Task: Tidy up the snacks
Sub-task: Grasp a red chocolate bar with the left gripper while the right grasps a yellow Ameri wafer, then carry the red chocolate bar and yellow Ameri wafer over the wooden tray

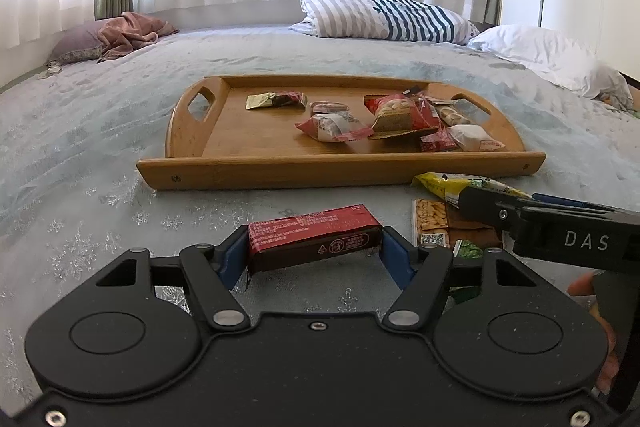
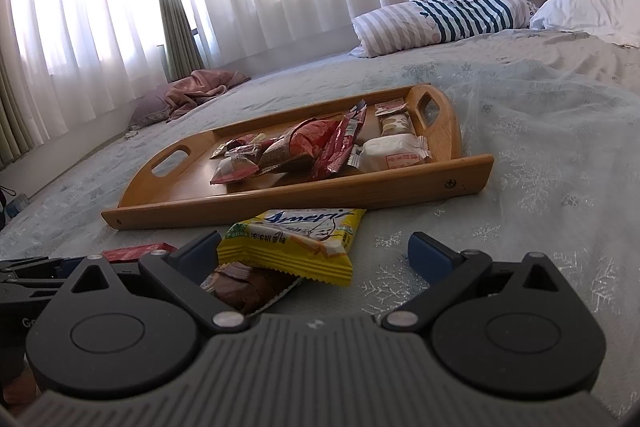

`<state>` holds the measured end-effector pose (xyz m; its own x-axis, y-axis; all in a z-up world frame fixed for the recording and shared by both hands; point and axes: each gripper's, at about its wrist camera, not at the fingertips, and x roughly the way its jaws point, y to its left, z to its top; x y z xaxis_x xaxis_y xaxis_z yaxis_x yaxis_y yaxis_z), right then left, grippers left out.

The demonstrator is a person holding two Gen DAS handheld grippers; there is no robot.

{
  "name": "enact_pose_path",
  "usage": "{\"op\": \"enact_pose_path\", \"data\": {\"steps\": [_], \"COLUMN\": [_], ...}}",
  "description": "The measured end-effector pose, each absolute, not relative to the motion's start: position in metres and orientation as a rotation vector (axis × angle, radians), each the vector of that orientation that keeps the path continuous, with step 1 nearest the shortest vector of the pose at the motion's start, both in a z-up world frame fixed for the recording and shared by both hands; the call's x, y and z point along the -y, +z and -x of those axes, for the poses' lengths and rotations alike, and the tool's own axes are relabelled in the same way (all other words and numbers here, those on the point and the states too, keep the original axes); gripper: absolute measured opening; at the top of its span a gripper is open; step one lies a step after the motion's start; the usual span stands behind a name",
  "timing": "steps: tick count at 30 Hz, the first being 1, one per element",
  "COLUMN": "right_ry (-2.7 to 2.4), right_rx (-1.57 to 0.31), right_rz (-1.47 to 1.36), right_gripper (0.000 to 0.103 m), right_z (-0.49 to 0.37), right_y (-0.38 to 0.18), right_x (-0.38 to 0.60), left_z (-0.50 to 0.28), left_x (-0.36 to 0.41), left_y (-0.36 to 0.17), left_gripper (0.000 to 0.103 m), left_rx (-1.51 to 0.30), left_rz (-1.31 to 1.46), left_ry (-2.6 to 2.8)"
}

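Two hand-held grippers work on a pale blue bedspread [image 1: 100,131], both just short of the near wall of a wooden two-handled tray [image 1: 340,169] bearing loose wrapped snacks. The left gripper [image 1: 314,251] is clamped on a red-and-brown rectangular snack bar [image 1: 314,237], its blue pads pressing both ends. The right gripper [image 2: 316,255] stands with jaws wide apart; a yellow crinkle-edged biscuit packet [image 2: 296,247] lies between them, untouched by the right-hand pad, nearer the tray.

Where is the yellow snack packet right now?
The yellow packet lies on the bedspread just in front of the wooden tray, partly over a brown packet, between the open right gripper's fingers.
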<state>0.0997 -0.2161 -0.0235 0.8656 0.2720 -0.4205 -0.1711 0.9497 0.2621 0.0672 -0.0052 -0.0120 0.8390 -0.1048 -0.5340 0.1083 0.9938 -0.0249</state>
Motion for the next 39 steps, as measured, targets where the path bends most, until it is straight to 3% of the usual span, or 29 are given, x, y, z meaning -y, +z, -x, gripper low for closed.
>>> {"op": "enact_pose_path", "data": {"steps": [25,32,39], "right_ry": [0.286,0.276,0.218], "right_rx": [-0.443,-0.494,-0.537], "right_rz": [-0.210,-0.261,-0.175], "right_gripper": [0.074,0.085,0.085], "right_z": [-0.094,-0.104,-0.118], "right_y": [-0.016,-0.008,-0.009], "right_x": [0.204,0.209,0.191], "left_z": [-0.062,-0.065,-0.067], "left_x": [0.003,0.002,0.001], "left_y": [-0.014,-0.012,-0.008], "left_gripper": [0.067,0.067,0.067], "left_rx": [-0.578,-0.580,-0.573], "left_rz": [-0.008,0.000,-0.002], "left_ry": [-0.097,-0.091,-0.097]}}
